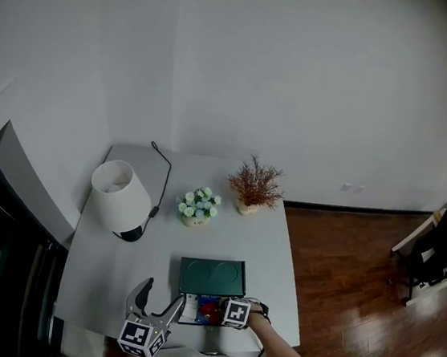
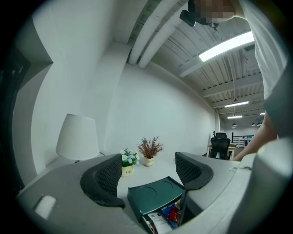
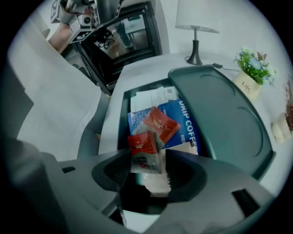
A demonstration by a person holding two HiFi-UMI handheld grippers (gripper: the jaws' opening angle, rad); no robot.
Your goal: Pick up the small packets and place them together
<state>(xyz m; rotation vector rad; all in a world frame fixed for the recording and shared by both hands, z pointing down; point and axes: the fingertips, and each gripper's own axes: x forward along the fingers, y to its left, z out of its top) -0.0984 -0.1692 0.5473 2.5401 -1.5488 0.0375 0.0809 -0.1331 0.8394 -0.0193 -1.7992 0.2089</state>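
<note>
**A:** Entry. Target is the small red packet, lying on the pile in the open compartment of the green box. Where do the fingers stand?

**B:** The right gripper points steeply down over it. Its fingers are apart, one on each side of the packet. No pad visibly presses on it, so I read it as not gripped yet.

**A:** Neighbours?

**B:** A second red packet sits at 1 o'clock of the target, just beside it and perhaps touching. It rests on a blue drip-coffee sachet. A white slip lies at 12 o'clock, and there is pale paper under the target.

**A:** Notes for a clean pick?

**B:** My judgement only.
- Keep the packet centred and close slowly, because thin film will likely buckle if squeezed hard.
- Check that the pale paper is not pinched along with it.
- Lift straight up.
- Set it down against the second red packet.

**A:** And the left side?

**B:** The left gripper hovers about level near the desk's 6 o'clock edge. Its fingers are wide apart with nothing between them. It is best kept clear of the box.

**A:** Surroundings?

**B:** From the box, the lamp is at 10 o'clock, the flower pot at 12 and the dried plant at 1. All three are well apart from the work.
</note>
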